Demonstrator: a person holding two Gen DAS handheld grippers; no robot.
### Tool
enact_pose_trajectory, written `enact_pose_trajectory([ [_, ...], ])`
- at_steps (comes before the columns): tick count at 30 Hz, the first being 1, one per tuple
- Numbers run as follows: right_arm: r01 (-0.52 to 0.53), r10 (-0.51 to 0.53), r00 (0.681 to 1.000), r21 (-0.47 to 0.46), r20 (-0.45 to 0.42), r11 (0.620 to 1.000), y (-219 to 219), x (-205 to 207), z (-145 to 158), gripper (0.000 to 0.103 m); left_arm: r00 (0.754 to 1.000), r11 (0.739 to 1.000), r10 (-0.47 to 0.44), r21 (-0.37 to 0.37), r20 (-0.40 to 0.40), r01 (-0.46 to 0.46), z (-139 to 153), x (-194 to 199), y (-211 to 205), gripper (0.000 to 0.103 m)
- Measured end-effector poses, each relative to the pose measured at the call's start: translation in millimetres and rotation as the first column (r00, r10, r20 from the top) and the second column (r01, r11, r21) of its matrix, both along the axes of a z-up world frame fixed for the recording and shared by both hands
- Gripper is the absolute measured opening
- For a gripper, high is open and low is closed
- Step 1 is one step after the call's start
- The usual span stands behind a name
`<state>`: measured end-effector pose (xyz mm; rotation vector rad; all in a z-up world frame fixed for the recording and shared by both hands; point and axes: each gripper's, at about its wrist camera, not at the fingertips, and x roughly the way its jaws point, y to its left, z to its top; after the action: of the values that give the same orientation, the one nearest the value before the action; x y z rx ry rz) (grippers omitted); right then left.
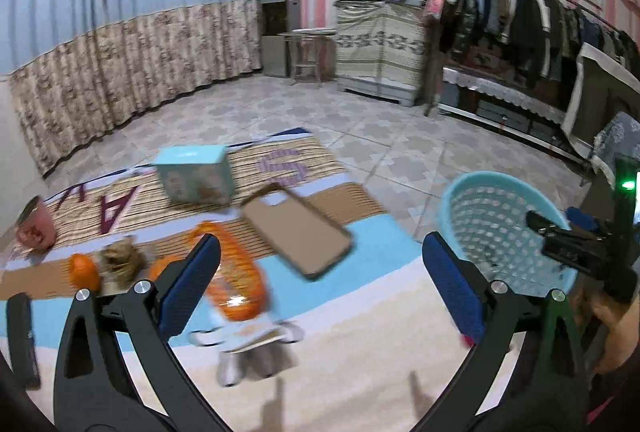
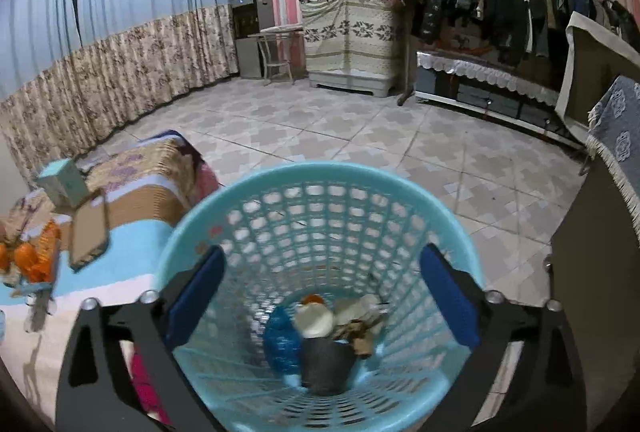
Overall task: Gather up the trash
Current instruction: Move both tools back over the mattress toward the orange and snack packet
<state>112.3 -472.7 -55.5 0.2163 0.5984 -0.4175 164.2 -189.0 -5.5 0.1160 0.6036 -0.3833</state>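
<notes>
Trash already sits at the bottom of the blue basket (image 2: 320, 192): a blue crumpled bit, a pale round lid, a dark lump and some brown scraps, all piled together. The right gripper (image 2: 322, 296) hangs right over the basket mouth with its fingers wide apart and nothing between them, so I think a drop has just been made here. The left gripper (image 1: 320, 280) is out over the mat (image 1: 360, 244), fingers wide apart too and holding nothing. In the left wrist view the basket is at 3 o'clock, off the edge of the mat. More things wait on the mat: an orange wrapper (image 1: 236, 272) just beside the left finger, at 9 o'clock from the middle of the gripper; a flat brown case (image 1: 296, 228) at 12 o'clock; a blue box (image 1: 194, 174) further off at 11 o'clock. The wrapper looks like the next piece of trash. Its long side runs from 11 o'clock down to 5 o'clock, with the wide end nearer the camera. To get it, the left gripper would need to slide a bit to 9 o'clock, drop down, and pinch across the thin way of the wrapper
</notes>
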Motion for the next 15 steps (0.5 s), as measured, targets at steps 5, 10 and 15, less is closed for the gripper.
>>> enact_pose_trajectory([
  [5,-0.056,0.056,0.998,0.003,0.015,0.998,39,12,10,0.098,0.994,0.994,0.108,0.002,-0.001,-0.108,-1,9,62,0.098],
  [10,-0.139,0.137,0.990,0.057,0.043,0.989,85,31,18,0.098,0.978,0.978,0.210,0.022,-0.002,-0.209,-2,18,112,0.098],
  [15,-0.211,0.206,0.976,0.076,0.072,0.974,131,45,20,0.098,0.962,0.962,0.274,0.020,-0.005,-0.274,-10,17,157,0.098],
])
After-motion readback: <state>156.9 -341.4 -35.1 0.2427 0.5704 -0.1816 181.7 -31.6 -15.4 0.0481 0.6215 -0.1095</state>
